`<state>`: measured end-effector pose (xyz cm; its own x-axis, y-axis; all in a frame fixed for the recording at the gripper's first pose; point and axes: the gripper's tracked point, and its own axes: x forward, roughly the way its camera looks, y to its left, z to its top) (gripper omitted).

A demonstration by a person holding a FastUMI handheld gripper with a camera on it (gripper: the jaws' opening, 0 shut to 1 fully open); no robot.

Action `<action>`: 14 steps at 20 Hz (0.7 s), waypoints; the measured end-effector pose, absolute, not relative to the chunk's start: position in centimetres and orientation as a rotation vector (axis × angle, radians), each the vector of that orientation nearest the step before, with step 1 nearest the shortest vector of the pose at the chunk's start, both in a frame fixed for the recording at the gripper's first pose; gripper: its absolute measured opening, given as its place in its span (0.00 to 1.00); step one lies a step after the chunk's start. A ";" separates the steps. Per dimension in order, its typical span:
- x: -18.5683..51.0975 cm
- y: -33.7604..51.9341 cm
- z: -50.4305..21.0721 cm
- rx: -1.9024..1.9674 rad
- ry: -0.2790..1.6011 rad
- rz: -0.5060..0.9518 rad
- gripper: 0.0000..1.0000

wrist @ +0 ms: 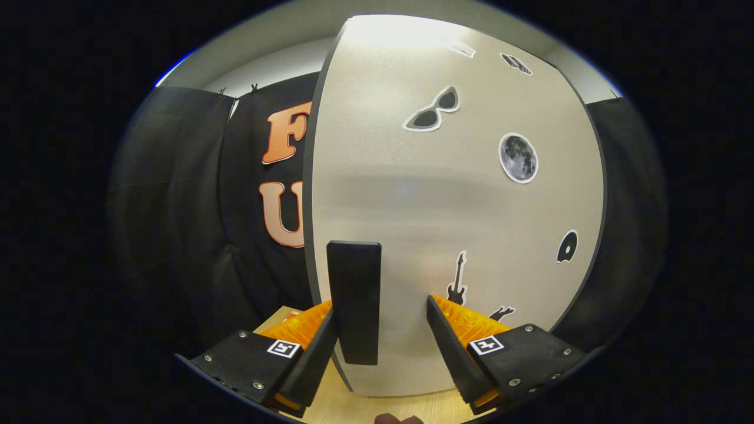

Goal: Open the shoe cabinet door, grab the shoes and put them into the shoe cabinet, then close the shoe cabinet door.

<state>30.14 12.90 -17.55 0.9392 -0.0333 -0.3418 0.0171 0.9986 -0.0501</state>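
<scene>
gripper jaws spread wide, straddling the dark handle on the cabinet door; left finger touches it, right one apart. door's free edge at 9 o'clock, open room beyond.

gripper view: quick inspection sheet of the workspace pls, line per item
surface: light wooden top under the fingers.
job's things: pale shoe cabinet door, dark-edged, with a dark upright handle; no shoes seen.
clutter: stickers on the door: sunglasses, moon, guitar.
grippers: hand-held gripper open, fingers either side of the handle, left one close beside it, contact unclear.
cables: nothing seen.
surroundings: black cloth wall around the cabinet.
</scene>
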 end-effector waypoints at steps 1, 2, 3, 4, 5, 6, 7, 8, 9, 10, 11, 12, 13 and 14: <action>30.3 12.9 -17.5 -0.051 0.349 -0.035 0.89; 30.5 12.8 -17.5 -0.063 0.353 -0.042 0.89; 30.5 12.8 -17.6 -0.069 0.356 -0.050 0.89; 30.6 12.8 -17.6 -0.074 0.354 -0.059 0.90; 30.5 12.9 -17.7 -0.078 0.352 -0.066 0.90; 30.5 12.9 -17.7 -0.083 0.344 -0.068 0.90; 30.5 13.0 -17.7 -0.087 0.337 -0.070 0.90; 30.7 13.0 -17.6 -0.090 0.329 -0.072 0.90; 30.6 13.0 -17.6 -0.092 0.327 -0.073 0.90; 30.6 13.0 -17.4 -0.095 0.324 -0.074 0.90; 30.7 12.9 -17.4 -0.103 0.321 -0.075 0.90; 30.8 13.0 -17.3 -0.110 0.320 -0.074 0.90; 30.5 13.1 -17.3 -0.116 0.332 -0.067 0.90; 30.5 13.3 -17.0 -0.114 0.325 -0.059 0.90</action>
